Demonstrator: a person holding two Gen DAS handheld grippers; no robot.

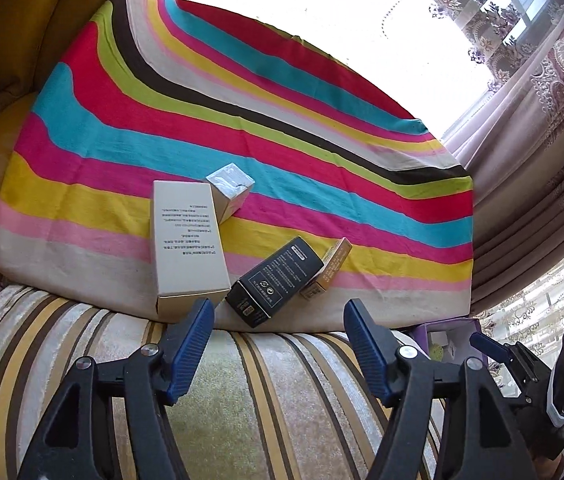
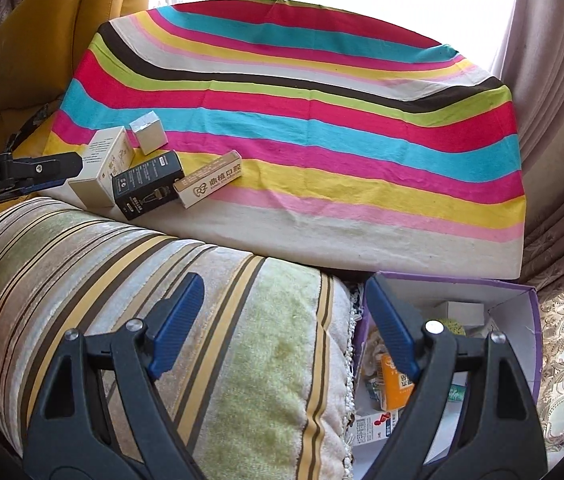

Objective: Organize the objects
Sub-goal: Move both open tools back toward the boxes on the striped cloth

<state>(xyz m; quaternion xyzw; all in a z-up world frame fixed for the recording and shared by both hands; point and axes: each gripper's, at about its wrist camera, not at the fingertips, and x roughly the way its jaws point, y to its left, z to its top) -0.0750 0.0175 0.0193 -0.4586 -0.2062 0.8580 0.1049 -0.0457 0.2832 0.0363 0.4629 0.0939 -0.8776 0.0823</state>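
Observation:
Several small boxes lie on a rainbow-striped cloth (image 1: 282,128): a tall beige box (image 1: 188,246), a silver box (image 1: 229,192), a black box (image 1: 278,280) and a slim gold-and-white box (image 1: 327,270). They also show in the right wrist view: beige box (image 2: 102,170), silver box (image 2: 148,132), black box (image 2: 148,186), slim box (image 2: 212,180). My left gripper (image 1: 278,312) is open and empty, just in front of the black box. My right gripper (image 2: 282,304) is open and empty, above the edge of a purple carton (image 2: 531,320) holding several packets.
A striped velvet cushion (image 1: 222,392) lies between me and the cloth. A yellow leather sofa (image 2: 42,40) stands at the left. Patterned curtains (image 1: 541,80) hang at the right by a bright window. The left gripper (image 2: 42,172) appears at the right view's left edge.

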